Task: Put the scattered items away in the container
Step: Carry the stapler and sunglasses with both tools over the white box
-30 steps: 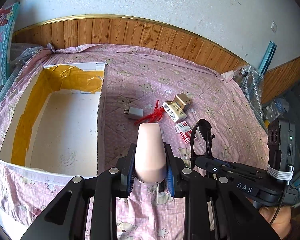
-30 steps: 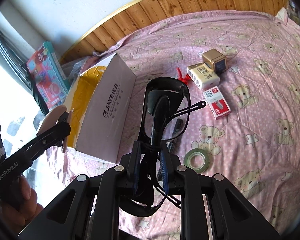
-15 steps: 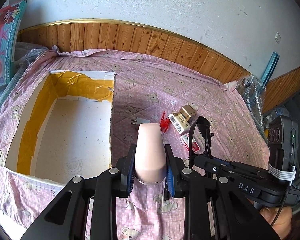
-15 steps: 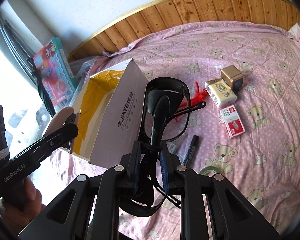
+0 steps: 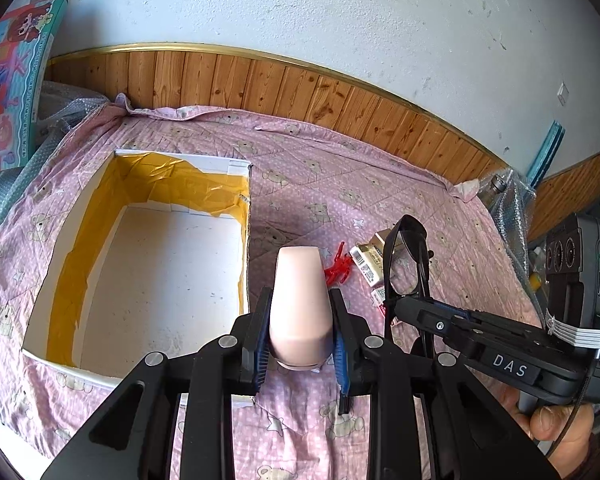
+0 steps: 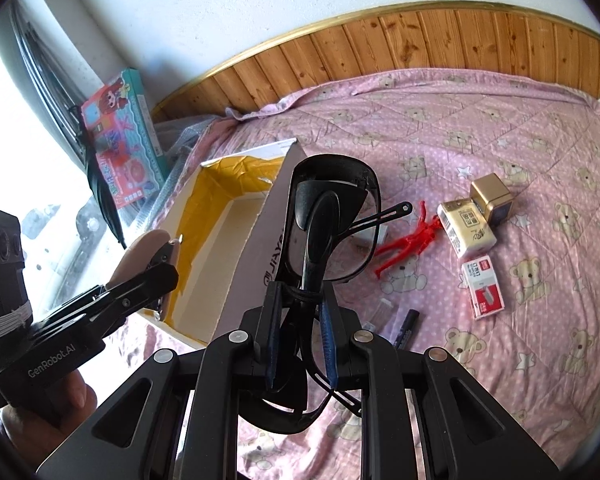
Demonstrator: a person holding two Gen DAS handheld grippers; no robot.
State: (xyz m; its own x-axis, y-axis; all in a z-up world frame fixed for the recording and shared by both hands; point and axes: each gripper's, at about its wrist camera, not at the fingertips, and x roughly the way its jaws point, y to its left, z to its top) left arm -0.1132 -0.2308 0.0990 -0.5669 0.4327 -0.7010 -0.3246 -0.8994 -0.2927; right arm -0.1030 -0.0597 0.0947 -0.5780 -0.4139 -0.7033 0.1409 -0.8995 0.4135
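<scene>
So I've got both hands full right now. My left gripper (image 5: 300, 316) is clamped on a pink case (image 5: 299, 304), and my right gripper (image 6: 300, 336) is pinched on a pair of black glasses (image 6: 328, 236), gripping them around the folded arms with the lenses sticking up. Both are hanging in the air near the box (image 5: 244, 216), which looks empty, white floor and yellow tape on the walls.

The way I'd play it: get the case fully past the near wall and low over the floor before letting go, so it doesn't bounce off the rim. Glasses next, set down gently, not on top of the case.

Still out on the quilt (image 6: 500, 128): red clip (image 6: 408, 240), stapler box (image 6: 482, 288), marker (image 6: 406, 326).
</scene>
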